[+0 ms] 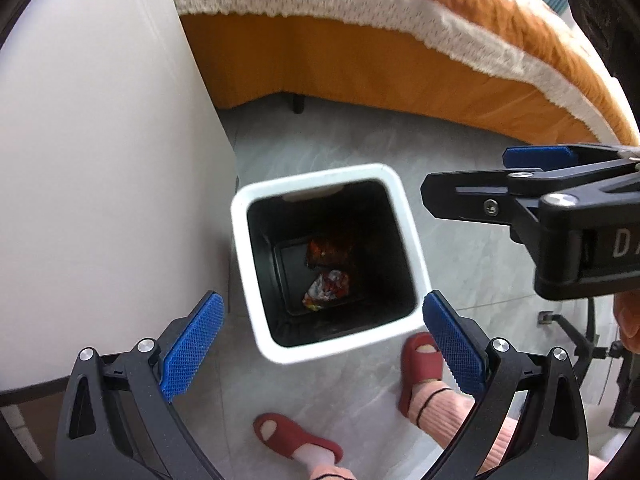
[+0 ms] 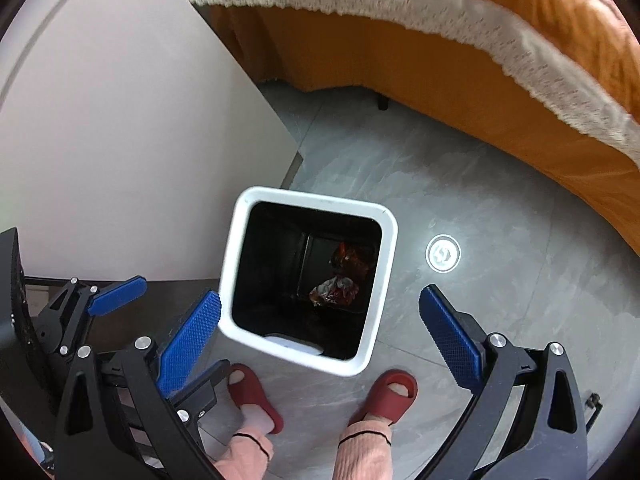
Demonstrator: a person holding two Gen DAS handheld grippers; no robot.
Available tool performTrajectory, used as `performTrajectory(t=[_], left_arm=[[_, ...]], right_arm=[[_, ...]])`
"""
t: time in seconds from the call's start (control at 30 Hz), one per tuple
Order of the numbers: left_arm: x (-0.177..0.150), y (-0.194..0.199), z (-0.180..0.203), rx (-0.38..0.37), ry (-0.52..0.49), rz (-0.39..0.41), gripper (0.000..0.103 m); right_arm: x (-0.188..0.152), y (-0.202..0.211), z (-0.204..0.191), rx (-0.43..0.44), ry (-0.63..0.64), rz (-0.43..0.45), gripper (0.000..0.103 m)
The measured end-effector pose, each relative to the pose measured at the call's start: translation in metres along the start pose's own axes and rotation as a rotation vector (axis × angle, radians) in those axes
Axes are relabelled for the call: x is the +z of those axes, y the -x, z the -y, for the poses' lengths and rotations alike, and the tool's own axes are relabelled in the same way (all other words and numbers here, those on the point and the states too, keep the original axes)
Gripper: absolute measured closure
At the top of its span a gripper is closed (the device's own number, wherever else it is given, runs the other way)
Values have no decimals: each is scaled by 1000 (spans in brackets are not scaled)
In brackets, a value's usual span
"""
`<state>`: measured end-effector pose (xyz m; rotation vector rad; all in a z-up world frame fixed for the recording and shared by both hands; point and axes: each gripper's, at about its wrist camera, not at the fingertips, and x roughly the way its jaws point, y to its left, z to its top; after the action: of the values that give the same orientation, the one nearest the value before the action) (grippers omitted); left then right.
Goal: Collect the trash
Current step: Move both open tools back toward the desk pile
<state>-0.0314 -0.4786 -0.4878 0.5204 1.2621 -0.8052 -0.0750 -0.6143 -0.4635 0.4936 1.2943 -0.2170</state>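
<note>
A white square trash bin [image 1: 248, 264] [image 2: 384, 272] with a black inside stands on the grey floor. A crumpled silver and red wrapper [image 1: 326, 290] [image 2: 334, 290] and a dark red wrapper [image 1: 328, 250] [image 2: 352, 260] lie at its bottom. My left gripper [image 1: 324, 344] is open and empty above the bin's near rim. My right gripper [image 2: 320, 332] is open and empty above the bin; it also shows in the left wrist view [image 1: 500, 176], right of the bin. The left gripper shows at the left edge of the right wrist view [image 2: 116, 296].
A white table top [image 1: 92, 160] [image 2: 128, 152] lies left of the bin. An orange bed [image 1: 400, 56] [image 2: 480, 80] with a white lace cover runs along the back. The person's feet in red slippers [image 1: 420, 364] [image 2: 392, 396] stand close to the bin. A round floor drain [image 2: 443, 253] sits to the right.
</note>
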Motion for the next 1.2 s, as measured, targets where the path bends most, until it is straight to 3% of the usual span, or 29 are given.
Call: performTrajectory(t=[0.23,0.47,0.7,0.8,0.97,1.2], left_arm=[[-2,98,8,-24,1,82,5],[-6,202,16,8,-40,186,5],[-17,304,7,49,-25,317,5],[-27,346,-7,86,5,389,5],[-52,409,-53,216,88,503,5],[-99,458,-139,351,271,548,5]], right_arm=[[-12,82,-16,2,-73,70,4],[-31,179,-41,23,-134,179,4],[-33,261,-83,69,-99,296,4],[-30,288,-110,98,-51,335,4],[-22,318,-178,135,91,399,4],[-13,326,-284,197,285,428,4]])
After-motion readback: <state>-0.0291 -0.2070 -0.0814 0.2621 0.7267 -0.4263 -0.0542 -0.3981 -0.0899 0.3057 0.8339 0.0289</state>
